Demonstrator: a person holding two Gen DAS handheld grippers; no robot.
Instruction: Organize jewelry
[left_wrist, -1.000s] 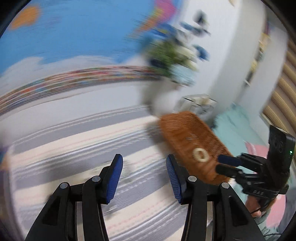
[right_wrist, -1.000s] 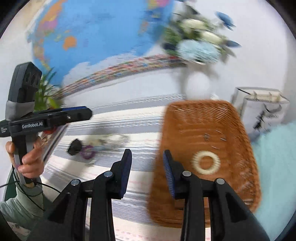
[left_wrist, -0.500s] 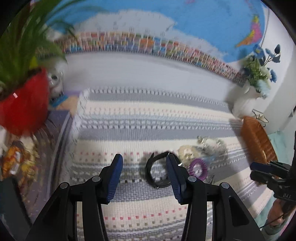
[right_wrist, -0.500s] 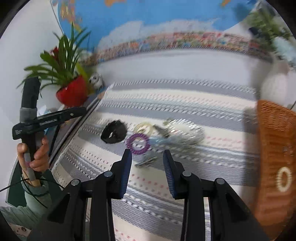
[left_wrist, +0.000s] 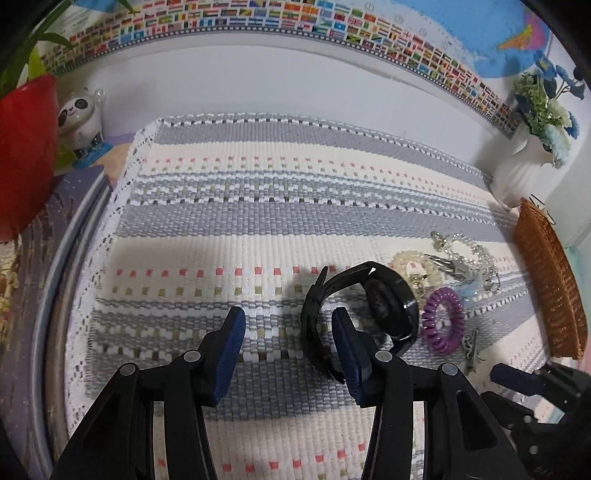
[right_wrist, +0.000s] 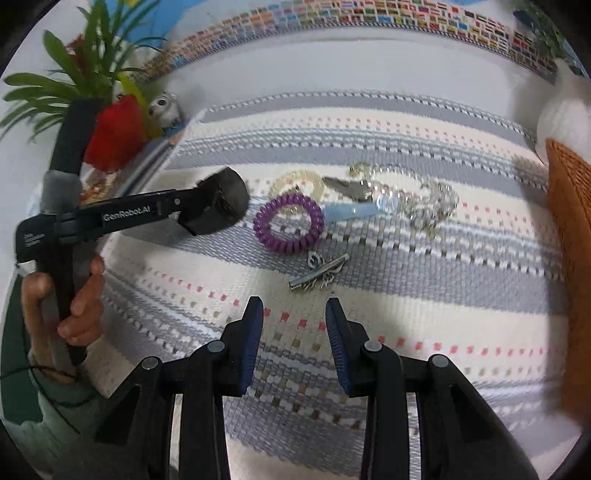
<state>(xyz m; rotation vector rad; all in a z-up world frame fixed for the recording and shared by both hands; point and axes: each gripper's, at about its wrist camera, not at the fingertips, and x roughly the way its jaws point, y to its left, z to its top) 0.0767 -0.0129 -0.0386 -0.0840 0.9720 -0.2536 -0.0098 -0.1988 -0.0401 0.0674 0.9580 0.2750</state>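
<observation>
Jewelry lies in a loose cluster on a striped woven mat (left_wrist: 258, 192), waiting to be sorted. Landmark for everything below is the black watch (left_wrist: 369, 295), resting on its side with its strap curled in a loop.

Just right of the watch sits a purple coil band (right_wrist: 289, 228). Beyond the band, further from the watch, are a pale bead bracelet (right_wrist: 297, 181), a clear crystal bracelet (right_wrist: 424, 201), a light blue clip (right_wrist: 349, 212) and a grey metal clip (right_wrist: 347, 184). A silver bar pin (right_wrist: 319, 271) lies apart, nearer the cameras than the watch. Well right of the watch, at the mat's edge, stands a wicker basket (left_wrist: 554, 280), probably the place these pieces are meant to go.

2 tools point down at the mat. The left gripper (left_wrist: 284, 332) is wide apart and empty, with 1 blue pad close beside the strap loop, seemingly lined up to take the watch. The right gripper (right_wrist: 294, 325) is narrower, also empty, hovering near the pin without touching it. A hand (right_wrist: 74, 291) holds the left tool's handle.
</observation>
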